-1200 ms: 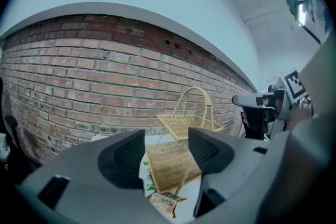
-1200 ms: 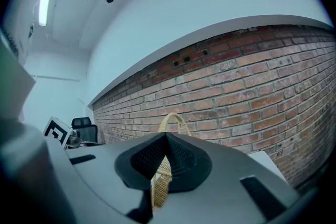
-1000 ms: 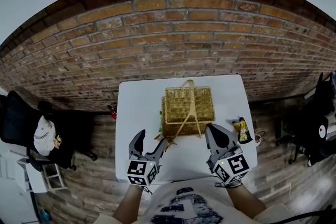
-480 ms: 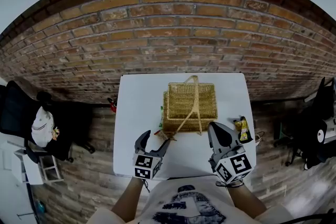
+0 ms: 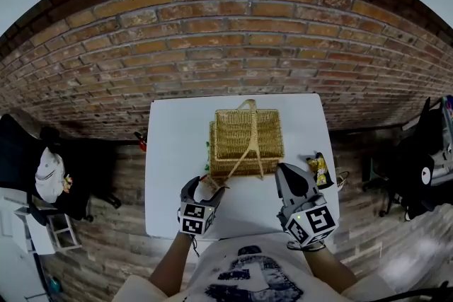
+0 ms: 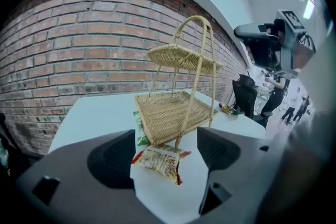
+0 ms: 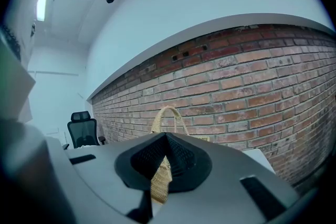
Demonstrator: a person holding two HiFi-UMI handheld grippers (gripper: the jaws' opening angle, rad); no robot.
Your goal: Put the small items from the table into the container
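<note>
A two-tier wicker basket point(image 5: 246, 136) with a tall handle stands mid-table. My left gripper point(image 5: 204, 188) is open and low over the table in front of the basket's near left corner. A red-and-yellow snack packet point(image 6: 157, 161) lies flat on the table between its jaws, untouched by the pads. A green packet point(image 6: 140, 132) pokes out from under the basket's left edge. My right gripper point(image 5: 284, 172) hovers at the basket's near right corner, shut; a strip of wicker point(image 7: 160, 182) shows in the slit below its closed jaws. A yellow packet point(image 5: 318, 168) lies near the table's right edge.
The white table point(image 5: 173, 152) stands against a brick wall point(image 5: 226, 53). Black office chairs stand on the floor at the far left point(image 5: 28, 166) and right point(image 5: 417, 166). A small red thing point(image 5: 141, 143) lies on the floor by the table's left edge.
My left gripper has come down towards the table, and the red-and-yellow packet now lies between its open jaws. The right gripper has stayed where it was, shut.
</note>
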